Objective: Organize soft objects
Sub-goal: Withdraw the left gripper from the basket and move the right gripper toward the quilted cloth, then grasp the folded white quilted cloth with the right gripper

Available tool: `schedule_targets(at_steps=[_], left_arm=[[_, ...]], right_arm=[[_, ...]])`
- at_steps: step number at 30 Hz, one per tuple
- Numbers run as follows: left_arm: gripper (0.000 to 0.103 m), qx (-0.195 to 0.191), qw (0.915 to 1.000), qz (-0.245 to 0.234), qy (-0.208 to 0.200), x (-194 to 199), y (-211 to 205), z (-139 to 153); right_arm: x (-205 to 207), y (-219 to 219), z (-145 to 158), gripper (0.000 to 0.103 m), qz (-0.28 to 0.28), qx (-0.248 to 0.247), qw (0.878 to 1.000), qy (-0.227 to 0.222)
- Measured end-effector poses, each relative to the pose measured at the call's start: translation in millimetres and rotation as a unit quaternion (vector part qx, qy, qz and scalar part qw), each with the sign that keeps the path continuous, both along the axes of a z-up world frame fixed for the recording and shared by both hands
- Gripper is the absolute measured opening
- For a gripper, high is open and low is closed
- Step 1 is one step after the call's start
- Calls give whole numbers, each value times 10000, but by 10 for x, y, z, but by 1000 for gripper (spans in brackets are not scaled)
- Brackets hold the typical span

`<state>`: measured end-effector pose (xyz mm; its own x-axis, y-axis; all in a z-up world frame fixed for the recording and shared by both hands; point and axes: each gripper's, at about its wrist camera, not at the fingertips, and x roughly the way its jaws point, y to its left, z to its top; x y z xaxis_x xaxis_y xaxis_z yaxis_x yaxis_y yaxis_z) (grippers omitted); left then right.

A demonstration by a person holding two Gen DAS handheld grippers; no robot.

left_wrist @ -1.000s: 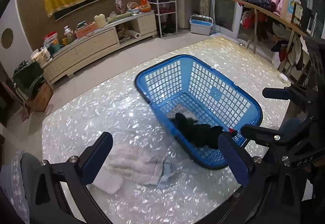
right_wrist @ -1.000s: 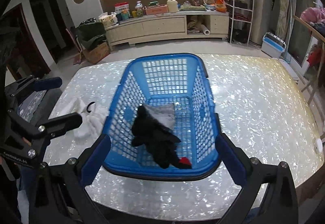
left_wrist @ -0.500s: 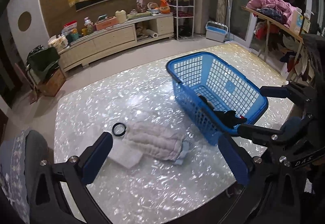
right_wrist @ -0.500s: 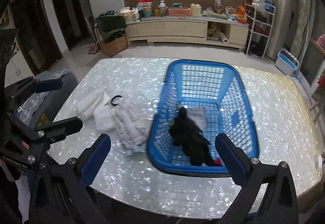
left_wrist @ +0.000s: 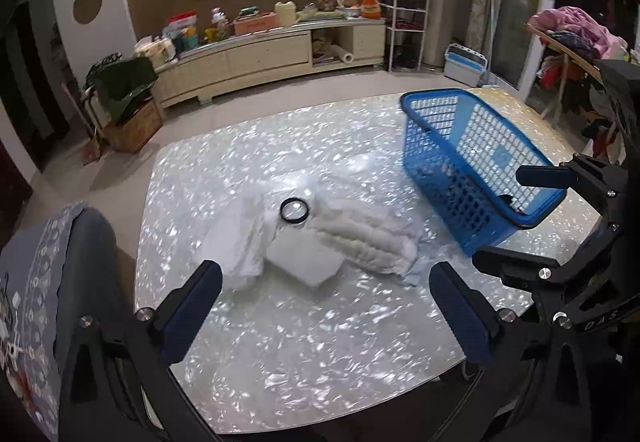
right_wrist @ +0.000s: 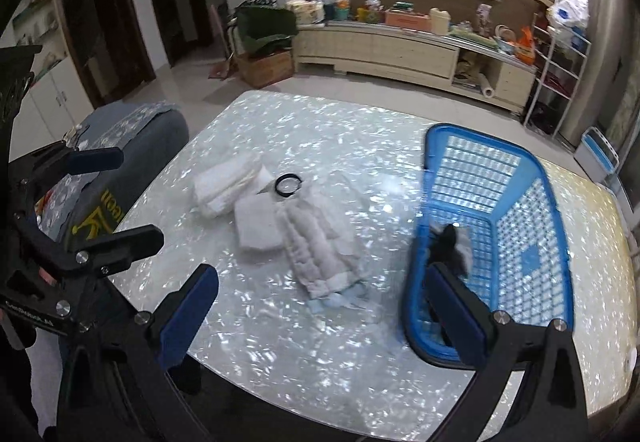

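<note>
A blue plastic basket (left_wrist: 476, 157) (right_wrist: 536, 209) stands on the right of the pearly white table (left_wrist: 312, 342) (right_wrist: 304, 342), with a black garment (right_wrist: 448, 246) and a grey cloth inside. White soft items lie mid-table: a quilted fluffy garment (left_wrist: 368, 230) (right_wrist: 316, 246), a flat folded white cloth (left_wrist: 306, 256) (right_wrist: 256, 226), a folded white towel (left_wrist: 240, 238) (right_wrist: 224, 181) and a black hair tie (left_wrist: 294, 210) (right_wrist: 287, 185). My left gripper (left_wrist: 326, 306) is open and empty, near the table's front edge before the pile. My right gripper (right_wrist: 320, 318) is open and empty, between pile and basket.
A grey patterned chair back (left_wrist: 68, 282) (right_wrist: 132, 145) stands at the table's left edge. A long cream cabinet (left_wrist: 272, 53) with clutter lines the far wall. A clothes rack (left_wrist: 572, 37) stands at the right.
Both views have swung left, away from the basket toward the white pile. The basket now sits at the right of each view. Both grippers stay open and empty.
</note>
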<state>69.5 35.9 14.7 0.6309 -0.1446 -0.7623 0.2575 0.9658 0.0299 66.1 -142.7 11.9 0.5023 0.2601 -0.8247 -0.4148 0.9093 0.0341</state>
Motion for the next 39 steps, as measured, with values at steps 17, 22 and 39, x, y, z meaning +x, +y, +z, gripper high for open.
schedule_targets(at_steps=[17,22,39], left_arm=[[103,-197,9970,468,581,258,623,-607],[103,-208,9959,458,755,404,702,-789],[103,-427,9899,614,1202,943,749,-1369]], right_arm=[[388,704,-529,102,551,-429,9963,502],[567,826,-719,100,662,-611,9937,661],[1080,814,-1294,92,392,-938,9880,1166]])
